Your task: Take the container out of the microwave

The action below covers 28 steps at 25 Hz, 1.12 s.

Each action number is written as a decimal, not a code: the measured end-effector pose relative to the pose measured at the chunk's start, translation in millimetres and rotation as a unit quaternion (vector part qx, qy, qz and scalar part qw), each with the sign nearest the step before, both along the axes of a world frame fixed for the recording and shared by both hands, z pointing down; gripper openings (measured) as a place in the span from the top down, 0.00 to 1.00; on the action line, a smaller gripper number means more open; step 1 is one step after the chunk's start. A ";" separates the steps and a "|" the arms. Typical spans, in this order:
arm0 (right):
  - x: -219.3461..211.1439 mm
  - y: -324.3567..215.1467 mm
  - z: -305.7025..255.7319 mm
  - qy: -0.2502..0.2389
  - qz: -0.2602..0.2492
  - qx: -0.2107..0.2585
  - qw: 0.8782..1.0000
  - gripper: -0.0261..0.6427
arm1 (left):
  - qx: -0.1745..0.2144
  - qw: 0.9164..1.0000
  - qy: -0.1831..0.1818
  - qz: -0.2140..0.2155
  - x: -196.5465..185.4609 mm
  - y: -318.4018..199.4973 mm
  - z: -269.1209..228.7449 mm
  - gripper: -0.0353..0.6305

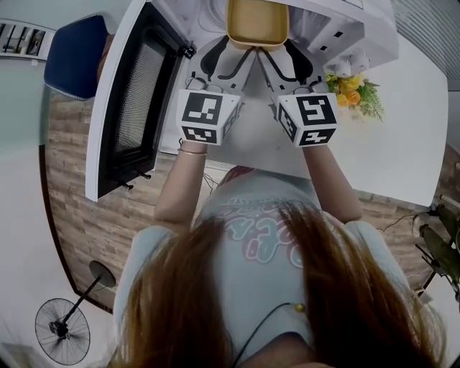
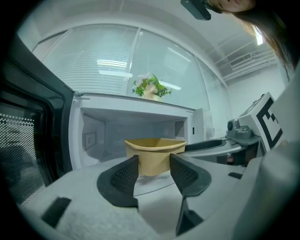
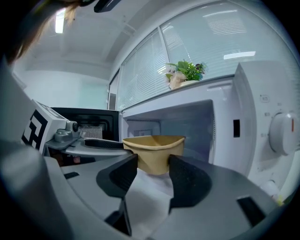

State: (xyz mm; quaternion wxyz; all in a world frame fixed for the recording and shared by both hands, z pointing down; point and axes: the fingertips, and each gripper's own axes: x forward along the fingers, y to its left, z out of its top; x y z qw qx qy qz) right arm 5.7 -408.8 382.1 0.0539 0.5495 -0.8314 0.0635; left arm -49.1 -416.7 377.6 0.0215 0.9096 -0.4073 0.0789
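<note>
Holding the yellow container [image 1: 257, 21] together are the left tongs [image 2: 153, 166] and right tongs [image 3: 153, 166].

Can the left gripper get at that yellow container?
Seemingly yes: the microwave door stands open, and the left gripper is closed on the container, the right gripper on its other side.

tongs [image 2: 154, 164] — white, black pads | cubes [image 1: 207, 115] — square-marked | shirt [image 1: 266, 223] pale blue
</note>
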 end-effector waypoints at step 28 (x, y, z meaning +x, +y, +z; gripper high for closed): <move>-2.4 29.7 5.5 0.010 -0.010 0.003 1.000 0.67 | -0.008 1.000 -0.015 -0.005 -2.7 30.4 8.5 0.63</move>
